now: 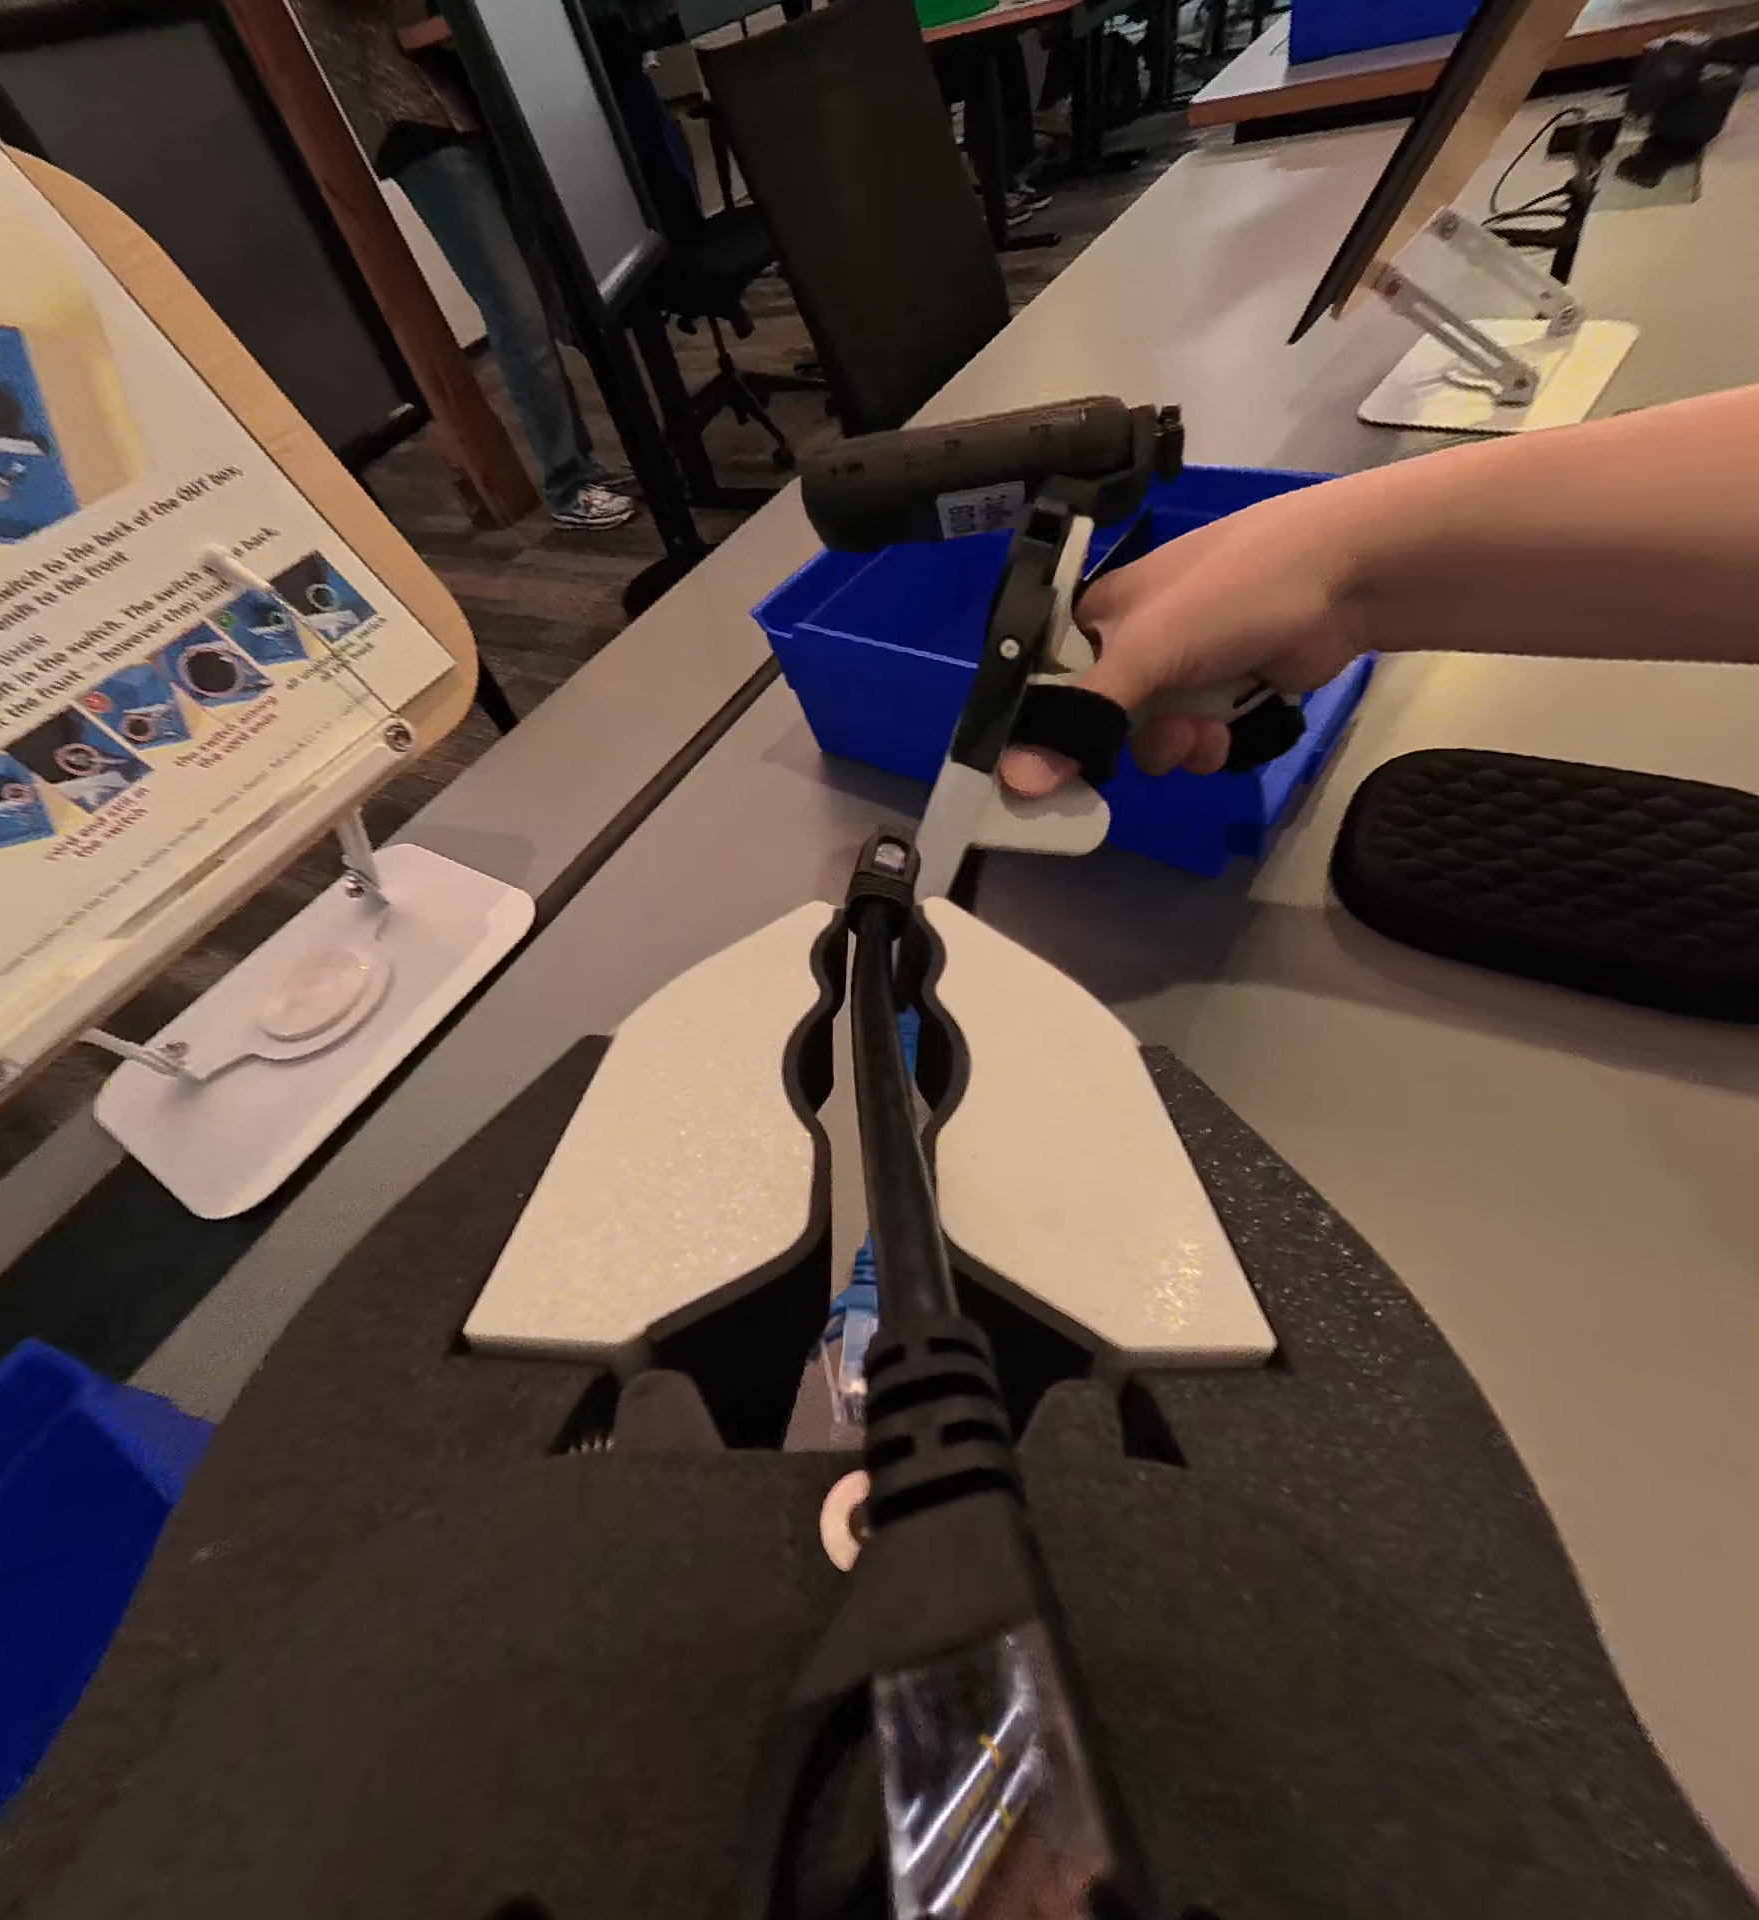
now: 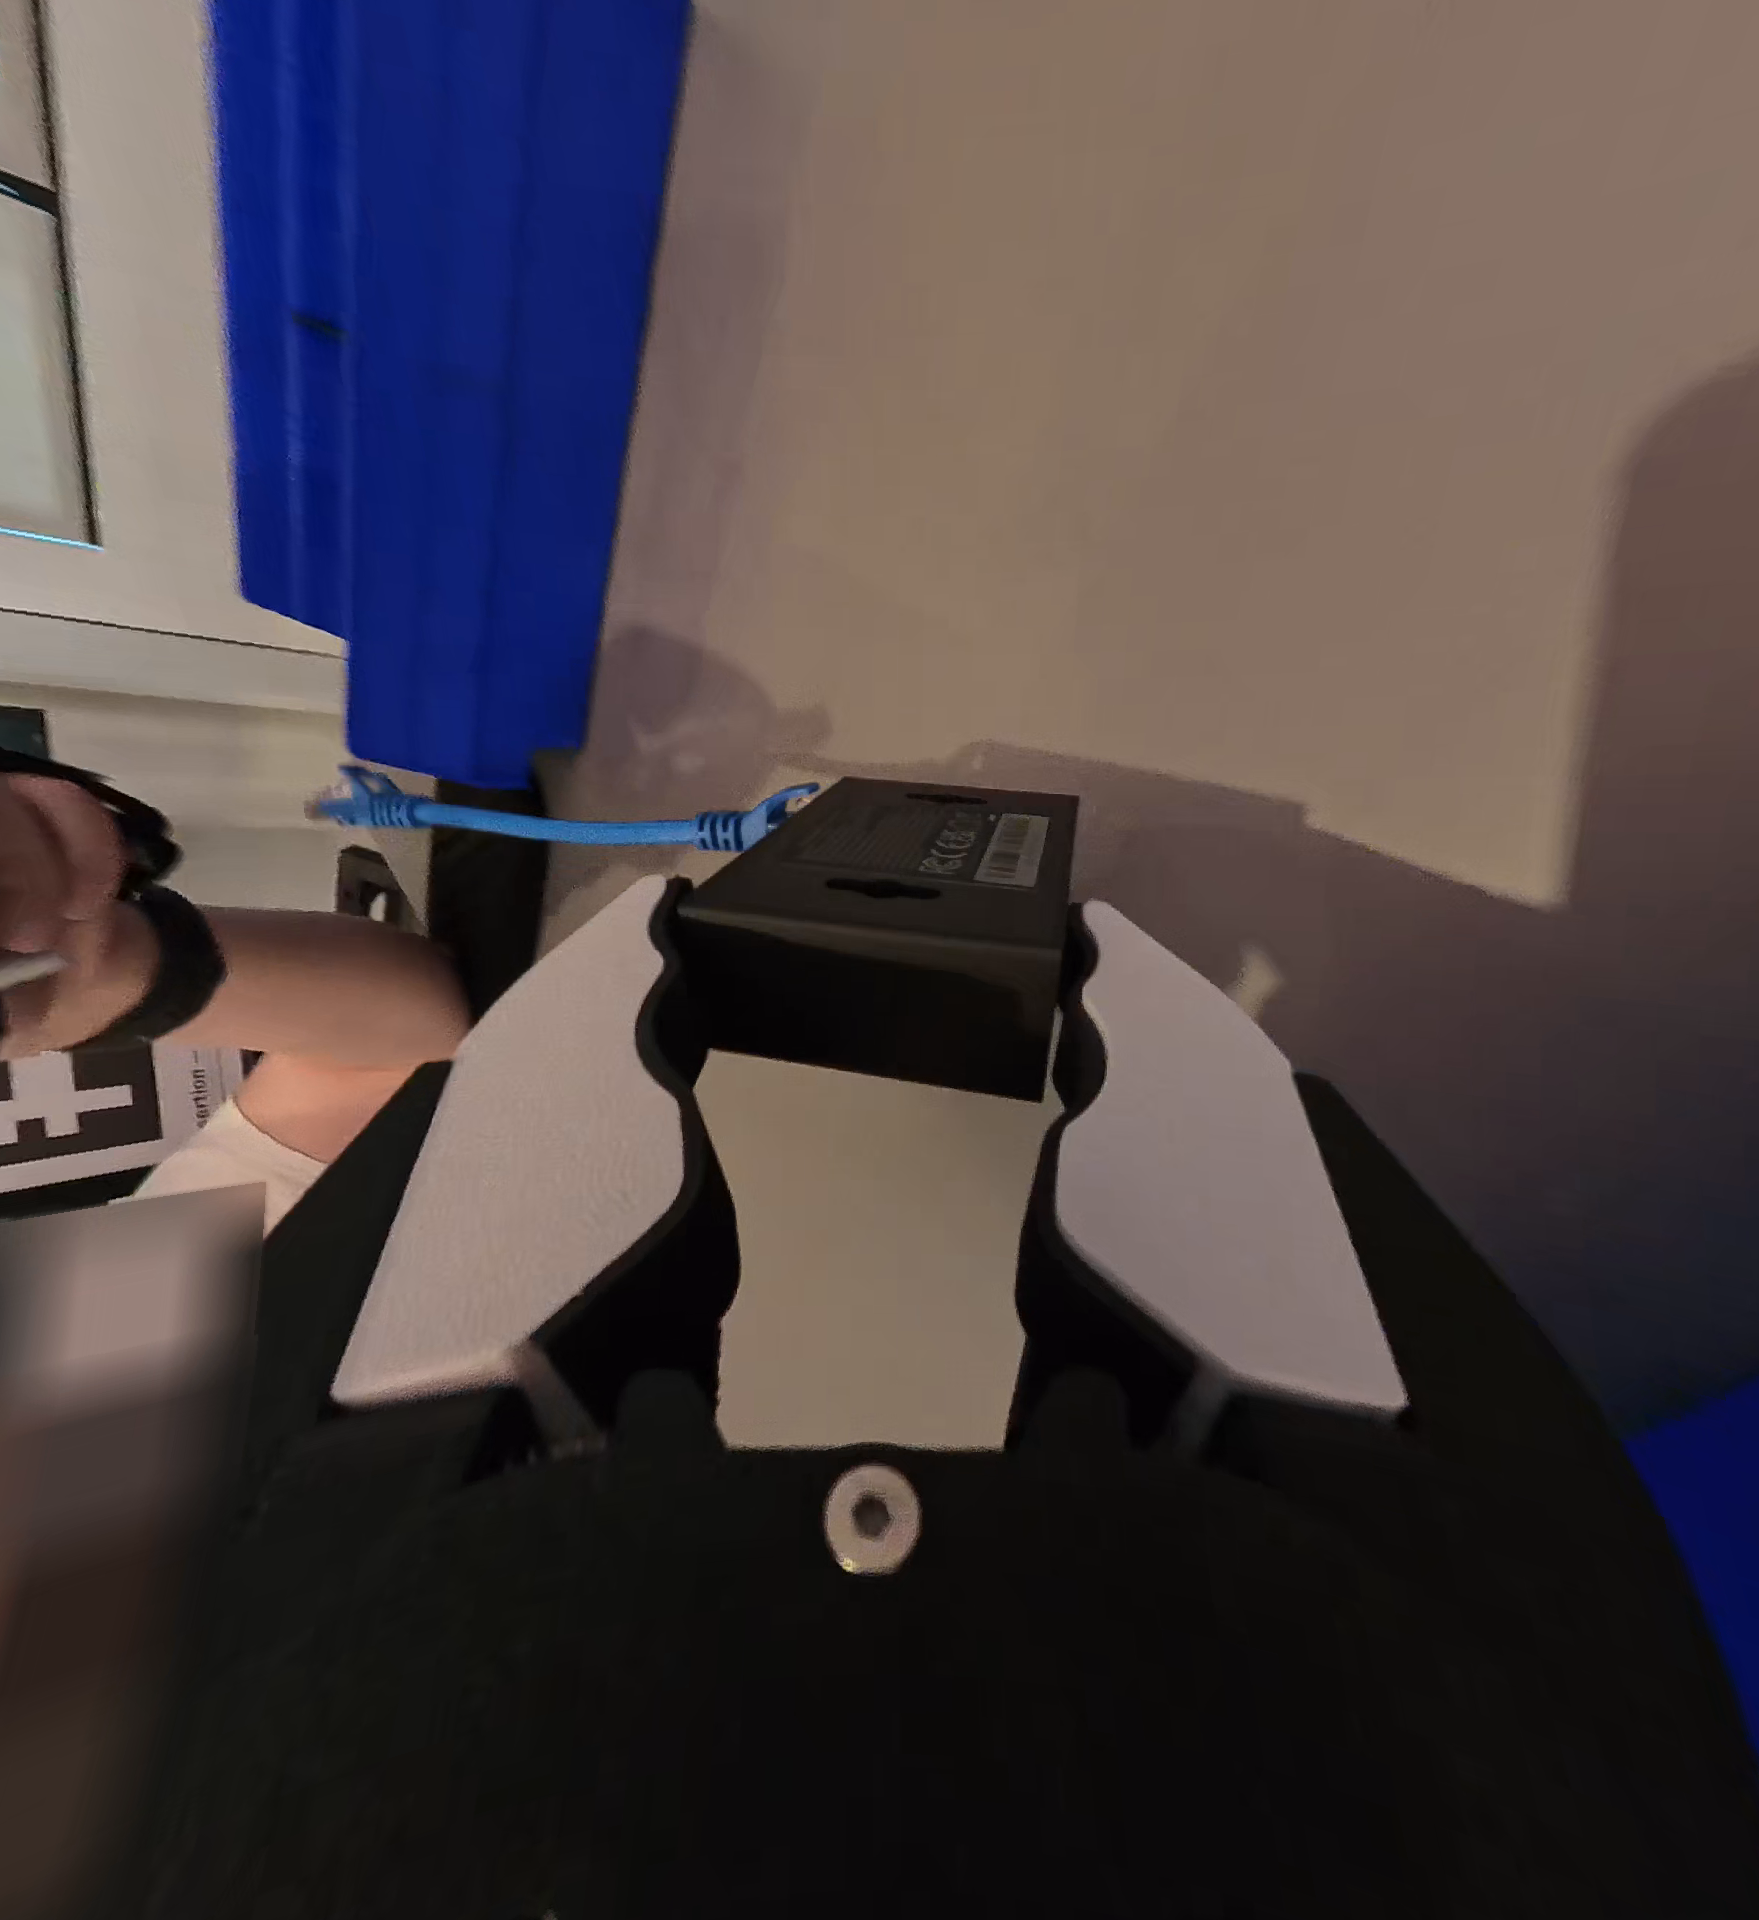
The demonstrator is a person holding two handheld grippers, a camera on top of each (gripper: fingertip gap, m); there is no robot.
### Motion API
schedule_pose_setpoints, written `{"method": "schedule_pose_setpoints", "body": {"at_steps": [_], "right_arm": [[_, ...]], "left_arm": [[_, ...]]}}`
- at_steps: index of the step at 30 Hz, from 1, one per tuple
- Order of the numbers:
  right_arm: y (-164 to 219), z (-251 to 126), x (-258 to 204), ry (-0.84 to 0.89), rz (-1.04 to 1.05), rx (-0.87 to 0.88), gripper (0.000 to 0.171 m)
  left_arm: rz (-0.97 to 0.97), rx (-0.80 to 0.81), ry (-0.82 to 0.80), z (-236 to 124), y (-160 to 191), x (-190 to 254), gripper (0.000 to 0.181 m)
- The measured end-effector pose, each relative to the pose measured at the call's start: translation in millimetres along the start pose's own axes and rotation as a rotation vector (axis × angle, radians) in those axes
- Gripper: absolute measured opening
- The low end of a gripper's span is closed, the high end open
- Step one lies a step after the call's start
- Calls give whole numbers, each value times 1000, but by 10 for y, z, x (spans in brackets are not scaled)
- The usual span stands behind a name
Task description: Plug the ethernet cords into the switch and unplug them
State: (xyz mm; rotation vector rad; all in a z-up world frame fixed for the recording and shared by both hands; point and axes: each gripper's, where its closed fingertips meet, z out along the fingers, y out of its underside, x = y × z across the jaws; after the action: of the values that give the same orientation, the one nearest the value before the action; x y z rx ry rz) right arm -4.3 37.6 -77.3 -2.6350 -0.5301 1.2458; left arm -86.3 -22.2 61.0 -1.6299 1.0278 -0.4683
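My left gripper (image 1: 880,920) is shut on a black ethernet cord (image 1: 890,1122). The cord runs along the gap between the fingers: one plug (image 1: 883,860) sticks out past the tips and the other clear plug (image 1: 968,1766) hangs close to the camera. A blue cord (image 1: 859,1304) shows below, between the fingers. My right gripper (image 2: 875,925) is shut on the black switch (image 2: 885,904), held off the table. The blue cord (image 2: 584,828) is plugged into the switch's left end and its free plug (image 2: 355,805) hangs loose. The right gripper (image 1: 1010,717) also shows in the left wrist view, just beyond the black plug.
A blue bin (image 1: 885,644) stands on the grey table (image 1: 1477,1195) behind the right gripper; it also shows in the right wrist view (image 2: 439,364). A black wrist pad (image 1: 1592,883) lies at the right. An instruction board on a white stand (image 1: 314,1029) stands at the left. Another blue bin (image 1: 13,1538) sits at the lower left.
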Motion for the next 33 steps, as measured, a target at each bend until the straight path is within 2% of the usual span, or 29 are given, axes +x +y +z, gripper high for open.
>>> {"method": "schedule_pose_setpoints", "body": {"at_steps": [6, 13, 24, 28, 33], "right_arm": [[-260, -115, -313, -97, -27, 182, 64], [-506, -133, -699, -297, -66, 468, 64], [-674, -135, -1213, -280, -377, 814, 64], [-690, -207, -1403, -251, -528, 942, 65], [-726, -284, -1534, -208, -643, 1034, 65]], "left_arm": [[-43, -22, 5, 27, 8, 99, 10], [-119, 1, -112, 195, 149, -181, 10], [-137, 173, -313, 101, 104, -600, 10], [-128, 276, -328, -27, -45, -621, 10], [-142, 314, -308, -107, -125, -625, 10]]}}
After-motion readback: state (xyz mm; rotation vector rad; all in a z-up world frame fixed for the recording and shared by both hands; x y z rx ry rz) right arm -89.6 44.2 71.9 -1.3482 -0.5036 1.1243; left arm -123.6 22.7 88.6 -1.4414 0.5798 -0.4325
